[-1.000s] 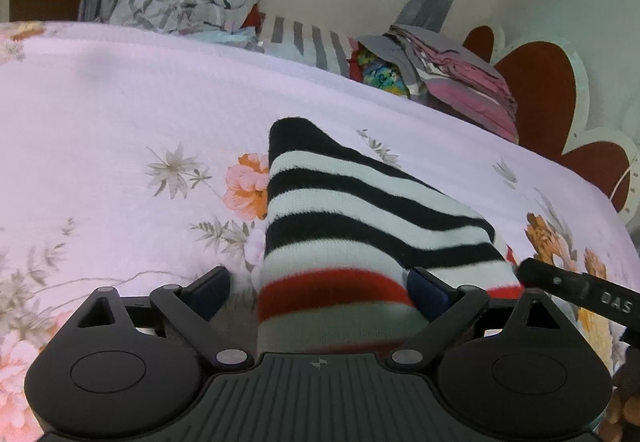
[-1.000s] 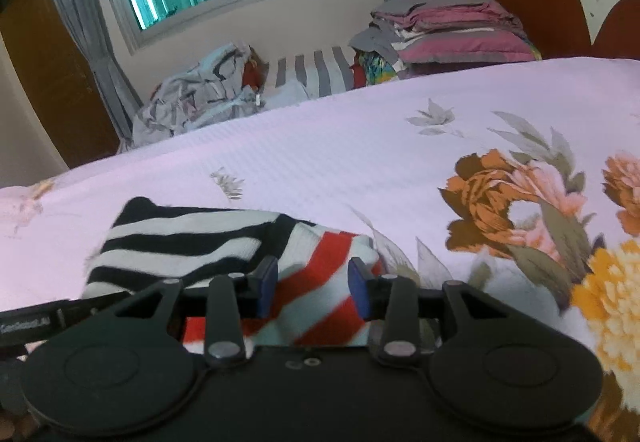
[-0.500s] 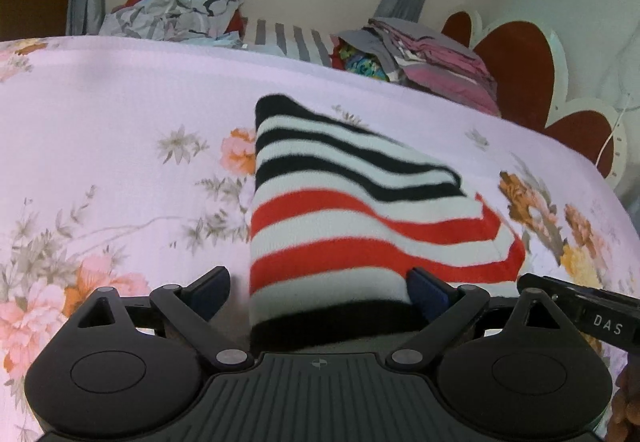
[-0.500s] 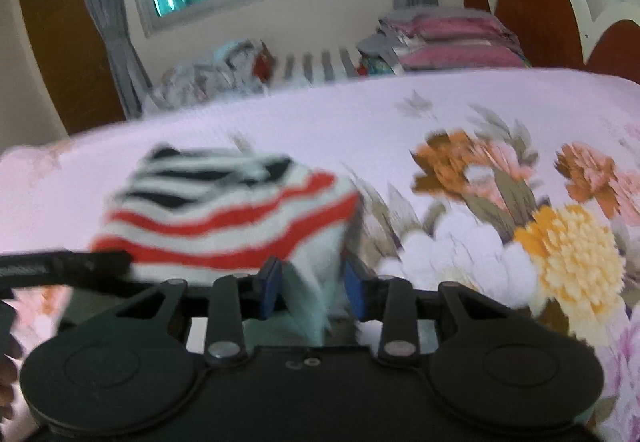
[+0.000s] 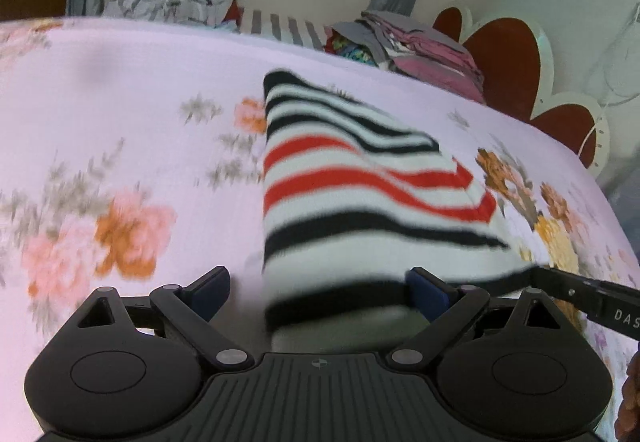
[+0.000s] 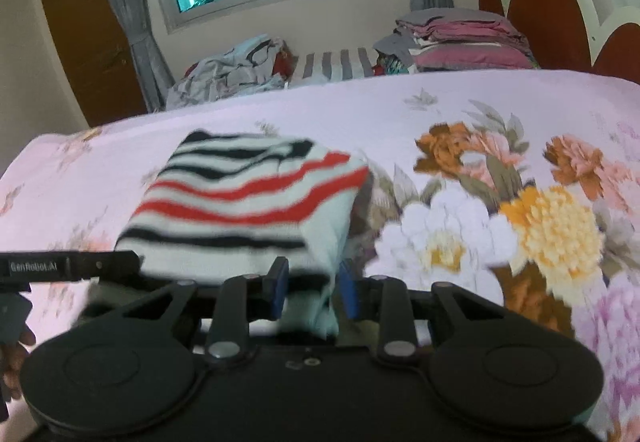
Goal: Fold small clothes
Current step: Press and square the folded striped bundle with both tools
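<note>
only rightward: tool [image 6: 311, 291] pinching sweater [image 6: 244, 206]

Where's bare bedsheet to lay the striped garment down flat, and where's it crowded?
Bare sheet: left of the striped garment, across the floral bedsheet up to the far edge; also right of it over the big printed flowers. Crowded: the far edge, with the rumpled clothes heap and the folded stack by the headboard.

Striped garment [image 5: 360, 202] looking like fuzzy knit cloth; bedsheet [image 5: 120, 102] showing matt woven cotton; gripper [image 6: 310, 292] housing reading matt black plastic.
</note>
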The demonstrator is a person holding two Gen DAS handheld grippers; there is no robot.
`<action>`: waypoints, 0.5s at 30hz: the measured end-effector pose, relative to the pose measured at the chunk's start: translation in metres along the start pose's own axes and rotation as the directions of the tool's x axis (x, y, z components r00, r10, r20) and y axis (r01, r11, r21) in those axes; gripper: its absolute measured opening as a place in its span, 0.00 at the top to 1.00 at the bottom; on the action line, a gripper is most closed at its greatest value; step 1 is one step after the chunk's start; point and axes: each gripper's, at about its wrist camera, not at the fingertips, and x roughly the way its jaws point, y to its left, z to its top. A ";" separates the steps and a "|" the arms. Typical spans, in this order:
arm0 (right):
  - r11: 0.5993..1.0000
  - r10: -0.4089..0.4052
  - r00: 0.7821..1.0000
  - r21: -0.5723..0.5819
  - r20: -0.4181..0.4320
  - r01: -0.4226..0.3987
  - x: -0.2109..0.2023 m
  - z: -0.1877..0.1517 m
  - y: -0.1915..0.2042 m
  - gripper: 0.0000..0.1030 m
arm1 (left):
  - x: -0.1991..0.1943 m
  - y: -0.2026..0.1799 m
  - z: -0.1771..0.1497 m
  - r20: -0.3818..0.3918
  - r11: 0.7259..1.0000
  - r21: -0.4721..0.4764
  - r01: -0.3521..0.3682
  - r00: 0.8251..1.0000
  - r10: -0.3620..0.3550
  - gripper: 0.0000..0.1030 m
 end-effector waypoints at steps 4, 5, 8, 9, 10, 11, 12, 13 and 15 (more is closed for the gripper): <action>0.999 0.016 0.998 0.051 -0.053 -0.013 0.005 -0.022 -0.009 0.73 | 0.006 0.009 -0.015 -0.039 1.000 -0.023 0.012 0.999 -0.013 0.08; 0.998 0.023 0.998 0.065 -0.065 -0.019 0.007 -0.026 -0.010 0.73 | 0.008 0.011 -0.017 -0.043 0.999 -0.032 0.016 0.999 -0.017 0.08; 0.994 0.045 0.997 0.098 -0.066 -0.038 0.003 -0.029 -0.011 0.74 | 0.007 0.010 -0.017 -0.055 0.999 -0.043 0.015 0.998 -0.017 0.08; 0.995 0.046 0.997 0.095 -0.061 -0.040 0.001 -0.028 -0.011 0.74 | 0.006 0.010 -0.016 -0.060 0.999 -0.044 0.013 0.998 -0.015 0.08; 0.995 0.045 0.997 0.093 -0.066 -0.038 0.001 -0.028 -0.011 0.71 | 0.005 0.009 -0.015 -0.062 0.999 -0.045 0.012 0.998 -0.015 0.08; 0.995 0.046 0.995 0.089 -0.089 -0.038 0.004 -0.029 -0.012 0.70 | 0.004 0.009 -0.014 -0.065 0.999 -0.043 0.010 0.998 -0.013 0.08; 0.995 0.049 0.994 0.090 -0.101 -0.040 0.005 -0.030 -0.013 0.70 | 0.004 0.007 -0.013 -0.069 0.999 -0.043 0.005 0.998 -0.008 0.08; 0.994 0.055 0.994 0.104 -0.099 -0.045 0.004 -0.029 -0.015 0.69 | 0.003 0.006 -0.012 -0.073 0.999 -0.045 0.001 0.997 -0.005 0.08; 0.990 0.067 0.994 0.132 -0.086 -0.056 -0.001 -0.024 -0.018 0.68 | 0.001 0.003 -0.008 -0.076 0.999 -0.048 -0.003 0.997 -0.001 0.08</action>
